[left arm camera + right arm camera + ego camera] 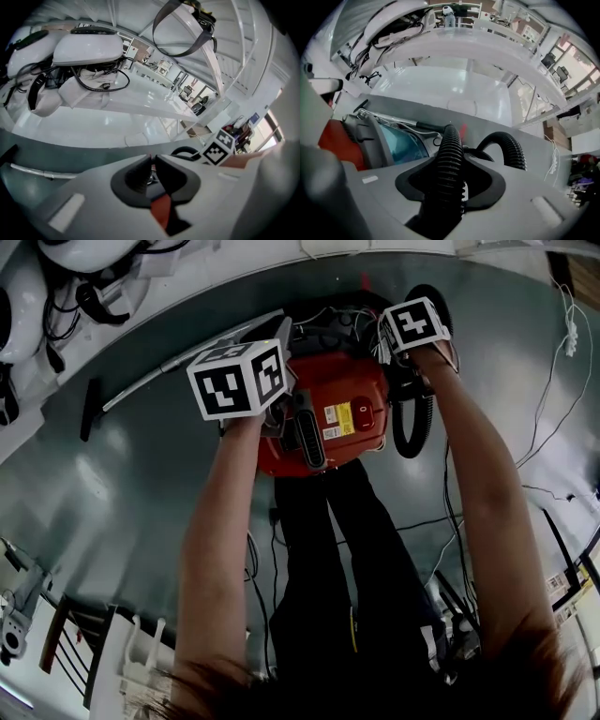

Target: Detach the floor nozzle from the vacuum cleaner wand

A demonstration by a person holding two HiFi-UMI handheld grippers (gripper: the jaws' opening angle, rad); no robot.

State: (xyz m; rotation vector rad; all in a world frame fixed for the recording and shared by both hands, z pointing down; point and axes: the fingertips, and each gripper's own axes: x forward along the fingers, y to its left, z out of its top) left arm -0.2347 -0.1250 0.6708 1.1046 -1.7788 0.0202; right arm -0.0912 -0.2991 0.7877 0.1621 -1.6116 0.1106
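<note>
The red vacuum canister (342, 418) sits on the grey floor in front of the person's legs. Its silver wand (178, 362) lies on the floor toward the left and ends in the black floor nozzle (89, 409); neither gripper is at the nozzle. My left gripper (274, 414) is over the canister's top left. In the left gripper view its jaws (151, 169) stand shut with red body beneath, and the wand (33, 171) shows low at left. My right gripper (405, 354) points down and is shut on the black ribbed hose (450, 154), which loops beside the canister (412, 427).
White equipment with black cables (56, 277) lines the far left edge of the floor. Thin cables (562, 343) trail over the floor at right. Racks and small fittings (56, 643) stand near the person's feet at lower left.
</note>
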